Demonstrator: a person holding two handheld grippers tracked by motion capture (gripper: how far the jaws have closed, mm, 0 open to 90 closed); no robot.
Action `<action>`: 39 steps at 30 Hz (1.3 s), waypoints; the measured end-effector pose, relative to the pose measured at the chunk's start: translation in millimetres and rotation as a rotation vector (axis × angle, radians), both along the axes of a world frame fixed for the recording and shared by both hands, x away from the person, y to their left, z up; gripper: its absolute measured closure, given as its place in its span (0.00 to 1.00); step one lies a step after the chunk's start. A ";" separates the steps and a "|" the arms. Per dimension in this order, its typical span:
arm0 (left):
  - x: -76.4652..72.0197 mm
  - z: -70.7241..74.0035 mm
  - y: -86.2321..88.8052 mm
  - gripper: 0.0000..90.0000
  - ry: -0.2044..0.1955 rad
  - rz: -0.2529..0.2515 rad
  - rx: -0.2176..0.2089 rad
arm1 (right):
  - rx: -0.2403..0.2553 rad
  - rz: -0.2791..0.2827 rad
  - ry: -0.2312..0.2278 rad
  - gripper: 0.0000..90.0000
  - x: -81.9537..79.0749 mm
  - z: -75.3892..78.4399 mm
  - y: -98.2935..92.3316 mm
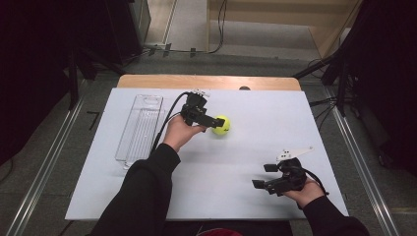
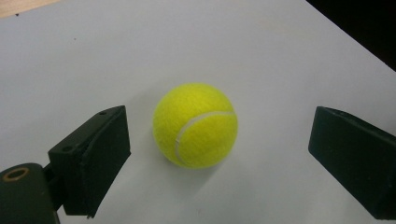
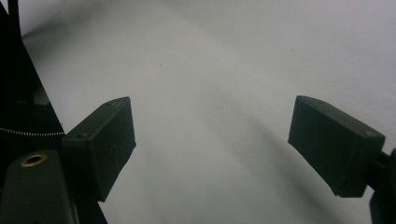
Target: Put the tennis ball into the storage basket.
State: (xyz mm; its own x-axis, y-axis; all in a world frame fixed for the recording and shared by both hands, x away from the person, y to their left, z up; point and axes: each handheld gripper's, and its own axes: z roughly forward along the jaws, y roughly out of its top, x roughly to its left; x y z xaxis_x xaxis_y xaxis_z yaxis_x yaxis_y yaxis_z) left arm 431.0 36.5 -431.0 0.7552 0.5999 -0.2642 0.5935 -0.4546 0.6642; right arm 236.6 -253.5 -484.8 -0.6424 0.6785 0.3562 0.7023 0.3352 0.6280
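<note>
White sheeting is covering the surface (image 1: 246, 196), where a yellow tennis ball (image 1: 221, 124) is sitting between the spread jaws of the left tongs (image 1: 215, 122), untouched. Right tongs (image 1: 261, 176) are hovering wide apart near the front; a clear tray (image 1: 140, 129) is lying left.

From the high view, we see the left gripper (image 1: 210, 121) covering the near-left side of the tennis ball (image 1: 222, 125), so we cannot tell there whether its jaws touch it. In the left gripper view, the bottom edge cuts off both jaws, and the ball (image 2: 196, 125) hides its own contact with the table (image 2: 261, 56). In the right gripper view, the right-hand jaw runs off the frame's right edge, and a dark shape at the left edge is too dim for us to identify.
</note>
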 end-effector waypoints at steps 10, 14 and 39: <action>8.4 0.2 -12.1 0.07 -0.016 0.003 0.011 | 0.002 -0.002 0.001 0.14 0.3 -0.2 -0.7; 10.3 1.0 -17.0 0.07 -0.020 -0.004 0.010 | 0.001 0.000 0.001 0.14 0.2 -0.1 -0.1; 27.6 -2.7 -30.2 0.09 -0.030 0.033 -0.019 | 0.007 0.004 0.001 0.14 0.4 -0.1 -0.8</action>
State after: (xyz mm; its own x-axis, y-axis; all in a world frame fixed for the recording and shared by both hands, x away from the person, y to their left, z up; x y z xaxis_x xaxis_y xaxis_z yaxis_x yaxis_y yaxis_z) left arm 458.6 6.3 -433.6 0.7430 0.6196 -0.2532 0.5874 -0.4223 0.6903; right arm 237.0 -254.2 -484.9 -0.6446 0.6738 0.3614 0.7017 0.3337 0.6294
